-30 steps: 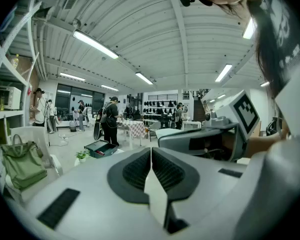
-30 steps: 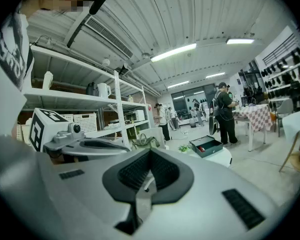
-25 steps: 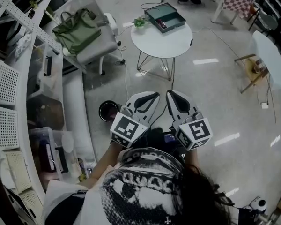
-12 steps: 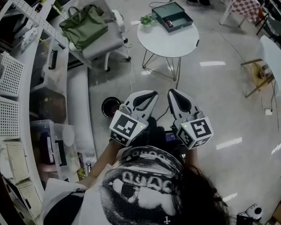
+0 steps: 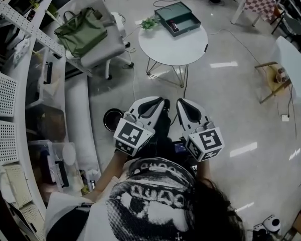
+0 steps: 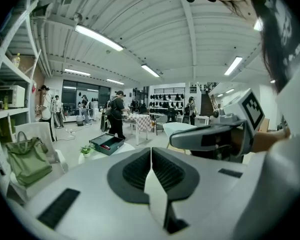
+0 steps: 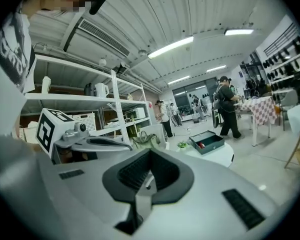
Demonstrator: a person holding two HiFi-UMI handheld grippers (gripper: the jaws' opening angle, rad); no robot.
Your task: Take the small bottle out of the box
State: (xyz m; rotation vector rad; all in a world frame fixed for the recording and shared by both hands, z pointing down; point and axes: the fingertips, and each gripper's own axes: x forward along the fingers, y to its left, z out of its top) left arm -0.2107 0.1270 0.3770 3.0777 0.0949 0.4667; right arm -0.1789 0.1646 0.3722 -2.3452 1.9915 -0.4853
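Distance governs the coming move: the open box (image 5: 178,17) on the round counter (image 5: 183,46) is seen well apart from, and straight ahead of, the left claw (image 5: 160,104) and the right claw (image 5: 182,106), neither clearly nearer. Both are held pressed together, empty. The small bottle (image 5: 171,26) is judged to be the reddish item lying inside the box.

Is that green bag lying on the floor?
No, the green bag sits on the seat of the white chair.
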